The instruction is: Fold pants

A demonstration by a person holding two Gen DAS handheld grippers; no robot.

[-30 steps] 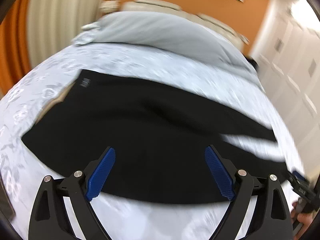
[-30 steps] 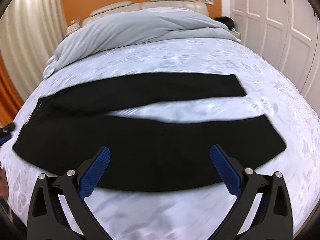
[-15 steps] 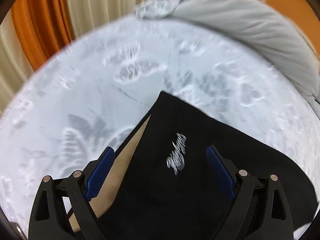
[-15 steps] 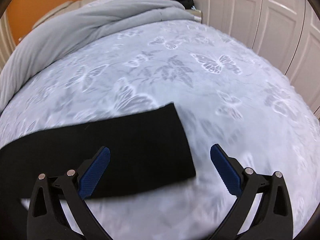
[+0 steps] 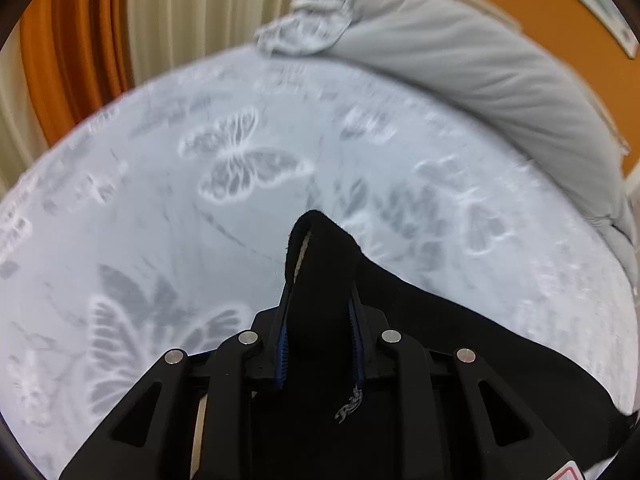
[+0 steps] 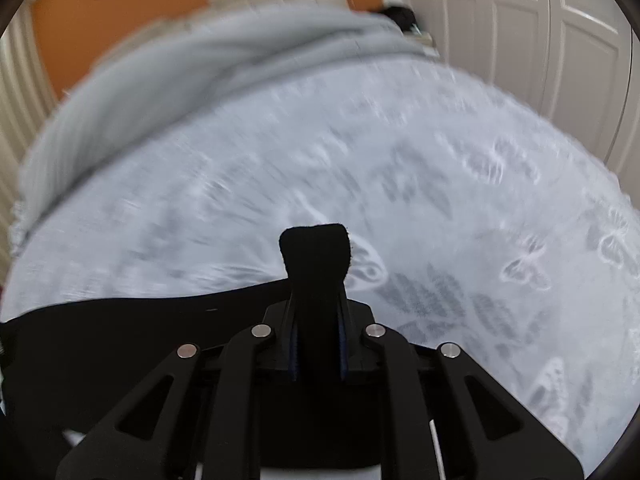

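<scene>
The black pants (image 5: 460, 344) lie on a white bed with a butterfly pattern. My left gripper (image 5: 320, 312) is shut on the waistband corner, which sticks up between the blue pads with tan lining showing. A silver logo (image 5: 350, 402) shows just below the pads. My right gripper (image 6: 318, 304) is shut on the leg cuff of the pants (image 6: 314, 252), which stands up bunched between the pads. The rest of that leg (image 6: 140, 332) trails off to the left.
A grey duvet (image 5: 500, 68) is bunched at the head of the bed and also shows in the right wrist view (image 6: 192, 76). Curtains (image 5: 192, 12) hang at the left. White wardrobe doors (image 6: 540, 40) stand at the right.
Both grippers were open over the spread pants. They moved to opposite ends, the left to the waistband corner and the right to the leg cuff, and closed on the fabric.
</scene>
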